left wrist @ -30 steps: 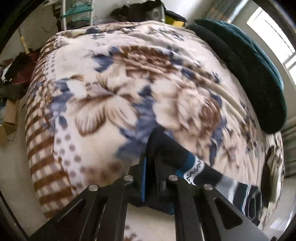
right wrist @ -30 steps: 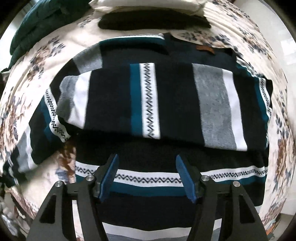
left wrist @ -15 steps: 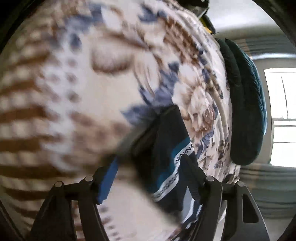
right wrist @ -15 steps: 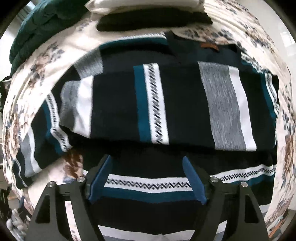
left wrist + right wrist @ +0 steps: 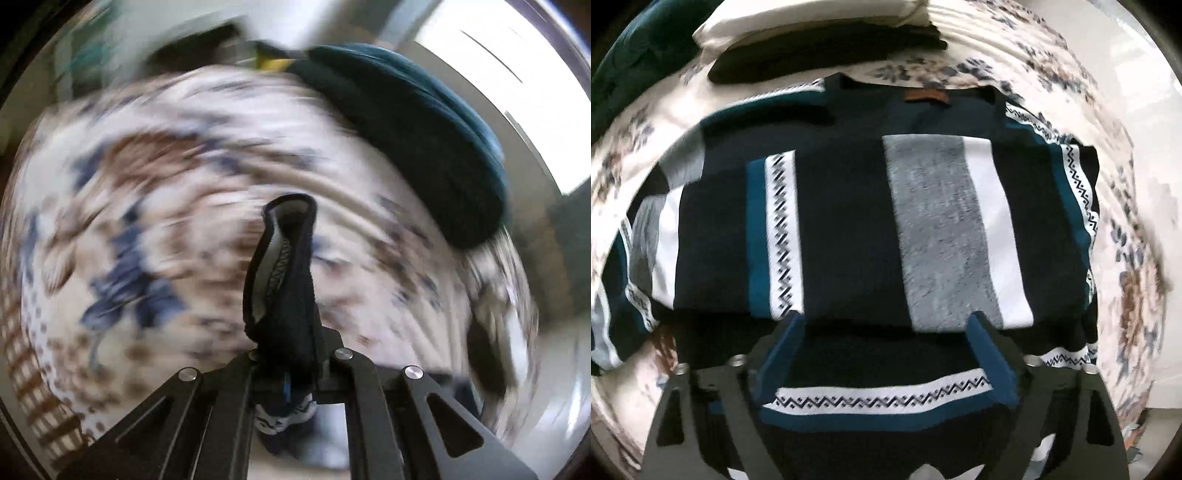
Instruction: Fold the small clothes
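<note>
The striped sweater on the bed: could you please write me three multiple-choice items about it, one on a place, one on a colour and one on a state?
1. Where does the brown label sit on the striped sweater?
A. at the collar, on the far edge
B. on the near hem
C. on the left sleeve

2. What colour is the wide band beside the white stripe on the folded-over part?
A. red
B. grey
C. yellow

3. How is the left gripper?
A. wide open and empty
B. out of view
C. shut on a sleeve cuff

Answers:
1 A, the label lies at the neckline farthest from the camera.
2 B, a grey band runs beside the white.
3 C, dark knit rises from between its closed fingers.
</note>
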Demonstrator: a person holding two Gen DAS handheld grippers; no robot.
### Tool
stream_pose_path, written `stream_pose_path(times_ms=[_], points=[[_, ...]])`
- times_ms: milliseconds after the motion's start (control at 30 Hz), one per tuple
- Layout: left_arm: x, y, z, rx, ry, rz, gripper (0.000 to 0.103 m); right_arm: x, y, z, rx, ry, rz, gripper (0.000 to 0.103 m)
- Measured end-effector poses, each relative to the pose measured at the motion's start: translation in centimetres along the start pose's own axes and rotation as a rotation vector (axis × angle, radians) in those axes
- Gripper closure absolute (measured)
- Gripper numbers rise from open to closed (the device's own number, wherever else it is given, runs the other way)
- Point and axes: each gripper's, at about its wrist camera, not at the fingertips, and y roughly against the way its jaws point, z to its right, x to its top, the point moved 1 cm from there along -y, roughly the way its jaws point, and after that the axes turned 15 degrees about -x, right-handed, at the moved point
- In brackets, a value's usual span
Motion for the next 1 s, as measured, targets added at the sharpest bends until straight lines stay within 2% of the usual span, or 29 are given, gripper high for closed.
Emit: stream_pose_path(times_ms=[133,167,267,333,467,533,600,667,733,833,867,1000], points=[[-3.9,-2.5,11.9,-0.167,-0.196,-0.132,0.099,0.4,-0.6,4.1,0.027,-0.057,-0.02,0.009],[-5.8,-3.3,15.8,-0.225,-0.249,-0.175,0.099,0.3,-0.7,5.4,0.026,-0.074,-0.021,0.009],[-10.8,-5.4,24.0,-0.322,-0.369,-0.256,0.099,-0.2,-1.3,9.3,0.009,-0.11,-0.021,0.009],[-14.8,-6.8,29.1,-0.381,-0.423,-0.319,0.098,-0.7,-2.0,12.5,0.015,-0.141,-0.04,0.009],[-22.9,-9.1,36.8,-0.46,-0.481,-0.451,0.096,-2.0,-3.4,18.3,0.017,-0.196,-0.068,0.009],[-25.4,-9.5,38.7,-0.471,-0.49,-0.485,0.093,-2.7,-4.3,21.4,0.029,-0.226,-0.093,0.009],[-27.6,-10.3,40.2,-0.467,-0.51,-0.515,0.081,-3.2,-5.0,24.0,0.046,-0.254,-0.111,0.009],[-28.5,-10.6,41.1,-0.434,-0.557,-0.514,0.036,-3.7,-5.6,26.3,0.067,-0.273,-0.124,0.009],[-28.2,-10.1,41.1,-0.427,-0.574,-0.483,0.021,-3.8,-6.5,28.3,0.09,-0.286,-0.144,0.009],[-26.7,-9.4,40.1,-0.343,-0.639,-0.416,0.02,-3.5,-6.9,30.2,0.135,-0.298,-0.169,0.009],[-27.2,-8.4,39.5,-0.318,-0.658,-0.395,0.019,-3.2,-6.7,30.5,0.166,-0.308,-0.167,0.009],[-22.4,-7.1,33.2,-0.122,-0.687,-0.292,0.019,-0.6,-4.9,29.5,0.337,-0.335,-0.104,0.009]])
